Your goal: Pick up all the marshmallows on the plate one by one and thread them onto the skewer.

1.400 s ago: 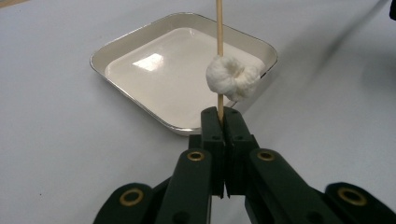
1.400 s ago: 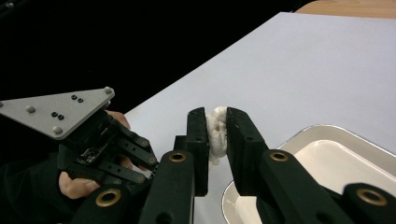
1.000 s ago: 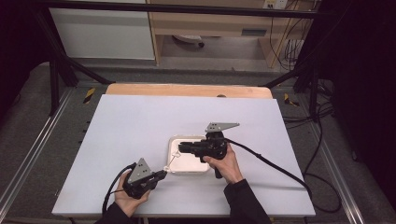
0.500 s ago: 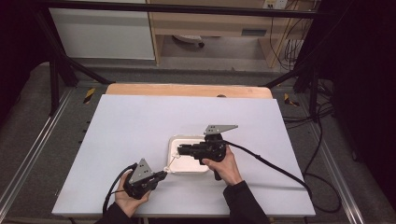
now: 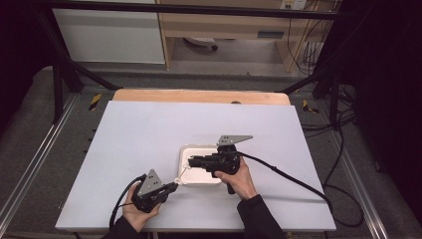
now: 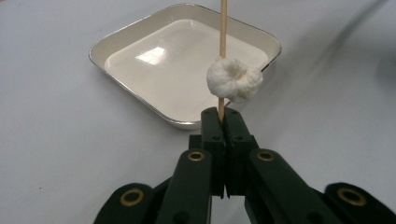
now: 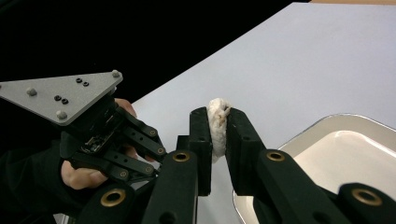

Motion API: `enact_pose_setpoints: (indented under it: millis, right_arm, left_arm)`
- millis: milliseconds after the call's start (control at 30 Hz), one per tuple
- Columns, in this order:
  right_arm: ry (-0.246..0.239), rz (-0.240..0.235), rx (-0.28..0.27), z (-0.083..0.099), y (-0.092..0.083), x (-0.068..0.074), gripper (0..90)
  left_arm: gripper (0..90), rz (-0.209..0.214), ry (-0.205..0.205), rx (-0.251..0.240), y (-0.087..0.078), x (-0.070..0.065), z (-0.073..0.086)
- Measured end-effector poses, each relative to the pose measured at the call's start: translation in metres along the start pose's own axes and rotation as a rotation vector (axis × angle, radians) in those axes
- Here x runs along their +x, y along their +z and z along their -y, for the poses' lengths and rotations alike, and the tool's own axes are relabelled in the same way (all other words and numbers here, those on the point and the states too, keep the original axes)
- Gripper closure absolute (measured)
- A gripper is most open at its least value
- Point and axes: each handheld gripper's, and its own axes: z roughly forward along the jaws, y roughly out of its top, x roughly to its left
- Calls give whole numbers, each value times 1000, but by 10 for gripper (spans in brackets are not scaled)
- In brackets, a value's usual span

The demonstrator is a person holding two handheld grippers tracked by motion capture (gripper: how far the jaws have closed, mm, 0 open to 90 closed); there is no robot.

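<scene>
- The wooden skewer [image 6: 222, 46] stands straight up in the centre of the left gripper view, with a white marshmallow [image 6: 235, 79] threaded on it just above the black fingers.
- The left gripper [image 6: 224, 116] has its fingers together and clamped on the lower end of the skewer.
- In the right gripper view, the right gripper [image 7: 218, 128] has its fingers pressed on the two sides of a white marshmallow piece [image 7: 217, 122], in the middle of the frame; whether this is the same one as on the skewer is not clear.
- In the high view, the left gripper [image 5: 169, 188] is at the lower left of centre and the right gripper [image 5: 193, 161] is just right of centre, over the tray; each is held by a hand that enters from the bottom edge.
- The white square tray [image 6: 121, 39] lies behind the skewer, in the upper half of the left gripper view, and its inside looks bare and shiny.
- In the high view the tray [image 5: 199, 149] sits in the lower centre of the pale worktop [image 5: 149, 129], between the two grippers.
- A wooden board edge [image 5: 199, 95] runs along the far side of the worktop, in the upper middle of the frame.
</scene>
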Motion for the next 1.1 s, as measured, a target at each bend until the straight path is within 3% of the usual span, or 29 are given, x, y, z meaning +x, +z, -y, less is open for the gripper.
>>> enact_pose_setpoints:
  millis: [633,667,733,800,900,1000,1100]
  right_arm:
    - [10,-13,8,5,5,0,817]
    - [14,-19,23,5,6,0,816]
    - [19,-42,66,13,15,1,815]
    - [14,-41,51,16,19,0,814]
    - [22,-41,46,17,20,-2,804]
    - [17,-25,33,14,17,0,755]
    - [12,-10,33,12,13,1,647]
  left_arm:
    - [889,5,3,-16,0,1,-1]
    - [889,21,0,-38,-1,1,-2]
    - [889,-12,24,-34,0,-3,-8]
    - [889,3,-4,-35,3,-1,-5]
    - [889,2,-5,-44,1,1,-5]
    - [889,-3,-6,-47,1,1,-5]
    - [889,-3,-13,-49,0,2,-4]
